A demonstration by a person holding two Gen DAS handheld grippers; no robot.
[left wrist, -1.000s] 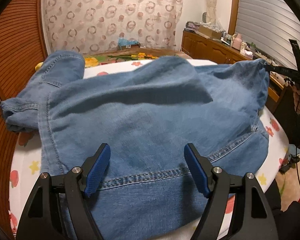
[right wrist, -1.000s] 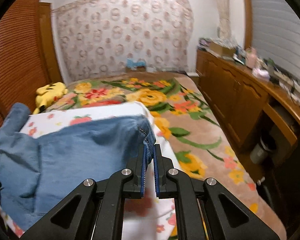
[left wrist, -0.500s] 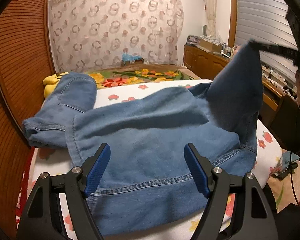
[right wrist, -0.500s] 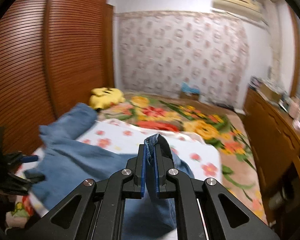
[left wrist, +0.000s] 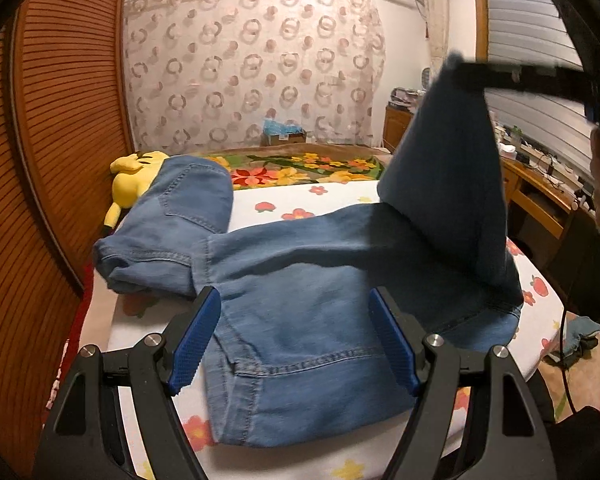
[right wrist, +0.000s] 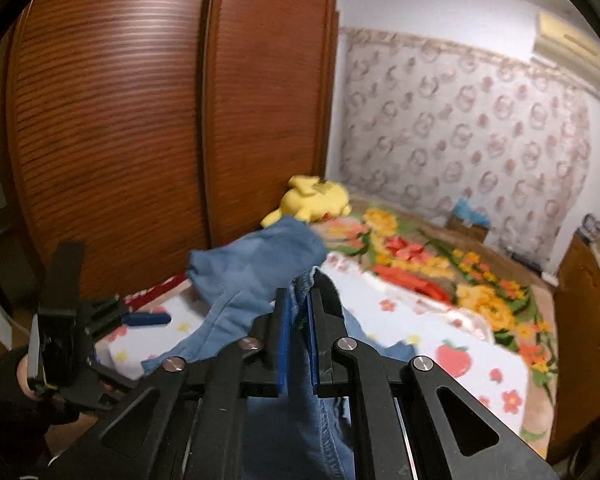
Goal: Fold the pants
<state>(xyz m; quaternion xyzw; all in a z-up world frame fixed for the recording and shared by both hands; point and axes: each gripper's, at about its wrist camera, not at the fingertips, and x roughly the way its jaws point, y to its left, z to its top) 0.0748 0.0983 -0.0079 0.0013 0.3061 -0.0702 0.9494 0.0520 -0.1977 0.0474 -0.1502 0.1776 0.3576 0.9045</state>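
Blue denim pants (left wrist: 320,280) lie across a white flower-print sheet (left wrist: 300,200). One end is bunched at the far left (left wrist: 172,224). My left gripper (left wrist: 296,336) is open and empty, its jaws wide apart above the near hem. My right gripper (right wrist: 299,312) is shut on the pants' right end (right wrist: 302,280) and holds it high. That lifted flap (left wrist: 448,176) stands up at the right in the left wrist view, where the right gripper (left wrist: 460,68) shows blurred at its top. The left gripper (right wrist: 148,318) shows at the lower left of the right wrist view.
A yellow plush toy (left wrist: 134,172) lies at the sheet's far left corner. A brown louvred wardrobe (right wrist: 140,120) runs along the left. A floral blanket (right wrist: 440,272) lies beyond the sheet. A wooden cabinet (left wrist: 540,196) stands at the right.
My right gripper has lifted the pants' right end high and swung it leftward over the rest. My left gripper stayed open and rose or drew back from the near hem.
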